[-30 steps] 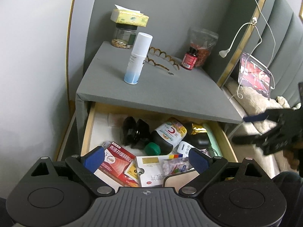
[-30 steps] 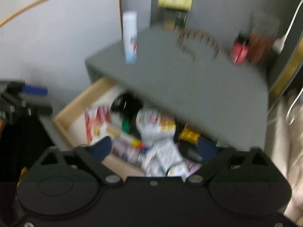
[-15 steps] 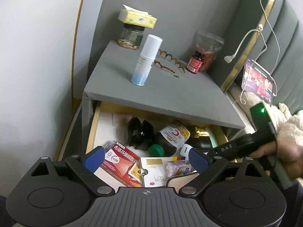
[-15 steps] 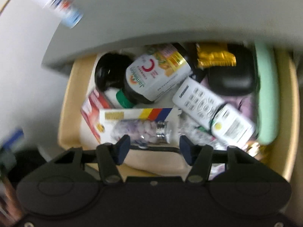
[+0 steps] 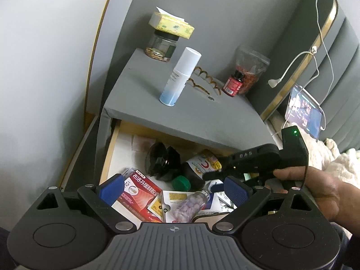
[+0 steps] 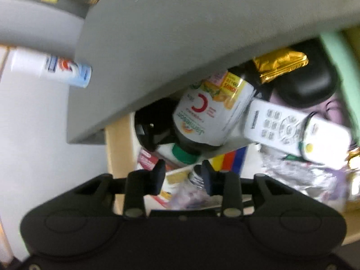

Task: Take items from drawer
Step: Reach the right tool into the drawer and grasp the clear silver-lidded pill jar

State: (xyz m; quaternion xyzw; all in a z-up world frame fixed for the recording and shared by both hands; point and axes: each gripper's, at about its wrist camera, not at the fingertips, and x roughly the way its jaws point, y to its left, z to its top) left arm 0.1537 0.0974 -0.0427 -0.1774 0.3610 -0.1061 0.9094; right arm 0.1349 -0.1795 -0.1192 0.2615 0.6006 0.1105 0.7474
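Your right gripper (image 6: 182, 176) is down in the open light-wood drawer (image 5: 105, 157) of the grey nightstand (image 5: 180, 114), jaws closing around the small clear glass bottle of pale purple tablets (image 5: 187, 207). The bottle's metal neck sits between the pads; wrist view is blurred, so I can't tell if they touch it yet. The bottle lies near the drawer's front edge, on the white card pack with the colour stripe (image 5: 173, 199), just in front of the dark vitamin bottle with the green cap (image 6: 209, 117). White remote control (image 6: 292, 130) lies to its right. Red medicine box (image 5: 137, 191) sits at the front-left corner. Your left gripper (image 5: 173, 186) hovers over the front edge, jaws wide, nothing in them.
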